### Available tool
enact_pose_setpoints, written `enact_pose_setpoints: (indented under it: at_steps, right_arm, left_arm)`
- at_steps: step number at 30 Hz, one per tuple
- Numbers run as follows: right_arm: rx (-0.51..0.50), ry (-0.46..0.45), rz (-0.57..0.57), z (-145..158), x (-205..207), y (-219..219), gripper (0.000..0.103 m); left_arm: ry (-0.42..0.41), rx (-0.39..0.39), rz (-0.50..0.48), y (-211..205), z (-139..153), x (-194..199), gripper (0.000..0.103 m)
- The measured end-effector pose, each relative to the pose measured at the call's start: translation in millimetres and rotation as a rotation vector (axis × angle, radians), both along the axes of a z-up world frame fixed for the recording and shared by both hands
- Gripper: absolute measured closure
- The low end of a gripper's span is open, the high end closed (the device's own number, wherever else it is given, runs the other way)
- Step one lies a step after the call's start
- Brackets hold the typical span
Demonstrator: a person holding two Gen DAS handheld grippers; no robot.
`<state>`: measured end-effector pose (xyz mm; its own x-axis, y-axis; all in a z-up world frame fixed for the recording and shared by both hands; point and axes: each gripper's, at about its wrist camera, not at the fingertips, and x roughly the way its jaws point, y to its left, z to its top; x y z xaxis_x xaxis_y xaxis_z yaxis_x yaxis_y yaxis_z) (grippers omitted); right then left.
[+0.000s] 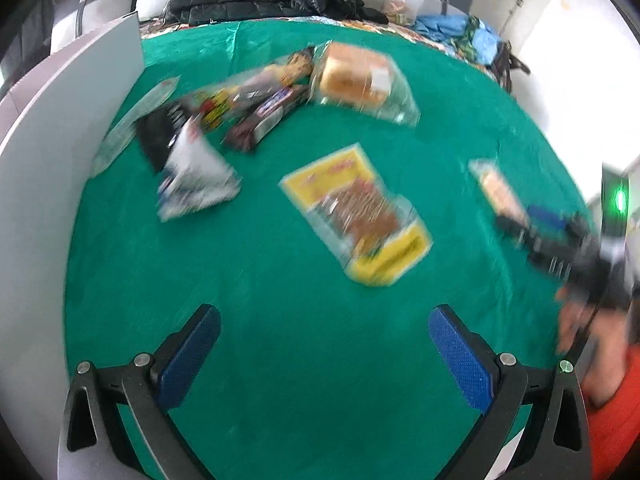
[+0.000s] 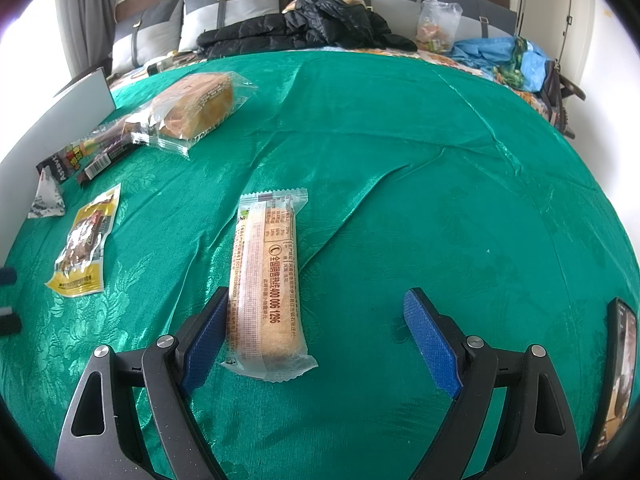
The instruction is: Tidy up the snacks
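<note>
Snacks lie on a green cloth (image 2: 400,160). A long wrapped cake bar (image 2: 262,280) lies between my right gripper's (image 2: 316,316) open fingers, close against the left pad (image 2: 206,340). My left gripper (image 1: 324,320) is open and empty over bare cloth. Ahead of it lies a yellow snack packet (image 1: 356,212), also in the right wrist view (image 2: 86,244). A bagged bread loaf (image 1: 356,76) (image 2: 196,104), dark bar packets (image 1: 260,108) (image 2: 92,156) and a white triangular packet (image 1: 196,176) (image 2: 46,196) lie farther off. The right gripper and cake bar show at the left view's right edge (image 1: 532,220).
A white board (image 1: 60,140) (image 2: 52,120) stands along the cloth's left side. A black jacket (image 2: 304,24), a clear bag (image 2: 436,24) and blue fabric (image 2: 496,56) lie at the far edge before grey cushions. A phone (image 2: 616,380) sits at the right edge.
</note>
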<state>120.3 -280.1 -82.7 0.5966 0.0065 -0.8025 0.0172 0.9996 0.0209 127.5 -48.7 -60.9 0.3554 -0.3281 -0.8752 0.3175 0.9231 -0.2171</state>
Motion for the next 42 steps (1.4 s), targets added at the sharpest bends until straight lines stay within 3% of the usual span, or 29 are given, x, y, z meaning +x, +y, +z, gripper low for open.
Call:
enact_pose_setpoints:
  at_steps: [5,8,10,22,23,25,26,28,32,35,38,40,42]
  right_arm:
    - [0.0,0.0,0.0,0.2,0.0,-0.2,0.015]
    - [0.001,0.0,0.0,0.3,0.0,-0.2,0.015]
    - [0.001,0.0,0.0,0.4,0.1,-0.5,0.015]
    - [0.003,0.001,-0.001,1.1,0.3,-0.3,0.014]
    - [0.003,0.001,-0.001,1.1,0.2,-0.2,0.014]
    - [0.003,0.001,-0.001,1.2,0.2,-0.3,0.014]
    - [0.004,0.001,-0.001,1.2,0.1,-0.3,0.014]
    - [0.003,0.001,-0.001,1.2,0.1,-0.3,0.014]
    - [0.028,-0.006,0.0,2.6,-1.1,-2.4,0.014]
    - [0.265,-0.024,-0.012,8.3,-2.1,-27.2,0.015]
    - [0.403,0.088,-0.08,15.2,17.8,-43.9,0.015]
    - [0.379,0.172,-0.04,21.4,37.4,-30.3,0.015]
    - [0.281,0.208,0.023,26.2,48.4,-6.1,0.016]
  left_arm:
    - [0.085,0.056,0.126,-37.1,-1.3,43.0,0.001]
    - [0.107,0.19,0.164,-58.2,-17.8,58.8,0.001]
    - [0.117,0.228,0.173,-63.7,-27.1,61.2,0.0]
    - [0.118,0.241,0.157,-51.3,-30.2,55.2,0.002]
    - [0.103,0.239,0.144,-50.3,-28.5,53.8,0.006]
    - [0.054,0.227,0.114,-45.2,-19.7,47.9,0.045]
    - [0.052,0.214,0.098,-44.0,-17.0,46.5,0.048]
    - [0.078,0.156,0.083,-34.5,-17.7,44.6,0.05]
    - [0.048,0.085,0.077,-12.5,-13.1,27.9,0.051]
    - [0.024,0.054,0.057,-0.6,-5.7,17.5,0.051]
    - [0.012,0.021,0.05,11.7,-1.6,5.4,0.051]
    - [0.015,0.001,0.054,12.6,2.9,1.8,0.051]
    - [0.01,-0.028,0.063,17.0,7.7,-1.9,0.051]
